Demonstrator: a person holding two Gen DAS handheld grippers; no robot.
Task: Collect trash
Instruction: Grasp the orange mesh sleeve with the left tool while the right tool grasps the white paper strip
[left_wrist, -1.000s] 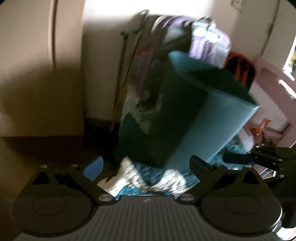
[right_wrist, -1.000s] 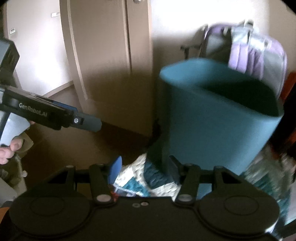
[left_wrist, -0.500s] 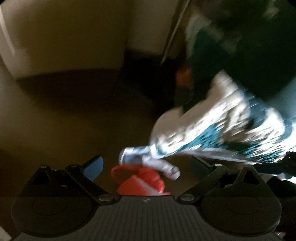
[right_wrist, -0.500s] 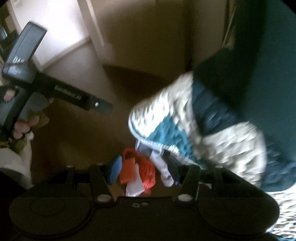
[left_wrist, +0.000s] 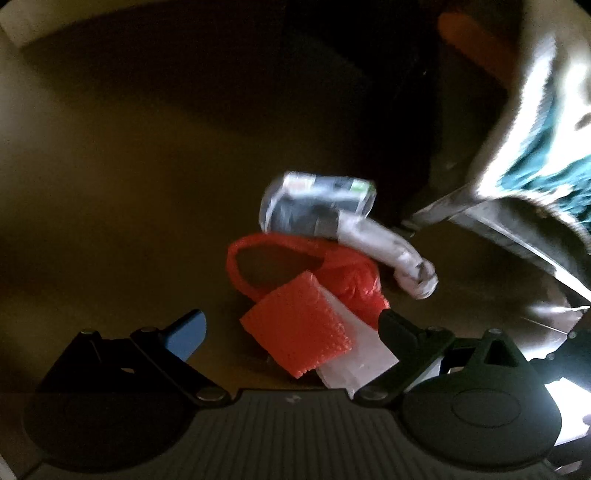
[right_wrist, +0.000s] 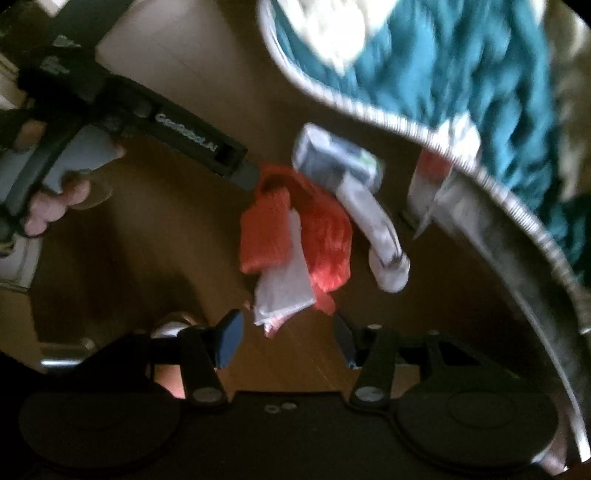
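Both cameras have swung down from the bin to floor litter: the left gripper (left_wrist: 291, 325) and right gripper (right_wrist: 286, 332) are hovering wide open, holding nothing, over a red bag (left_wrist: 347, 273) and crumpled wrapper (left_wrist: 317, 206).

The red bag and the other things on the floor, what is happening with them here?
A person holds a gripper in each hand over a small pile of trash on the floor. The left gripper is open around the red plastic bag, not yet closed. The right gripper is open too, just short of the pile. A crumpled wrapper lies beside the bag, near a patterned rug.
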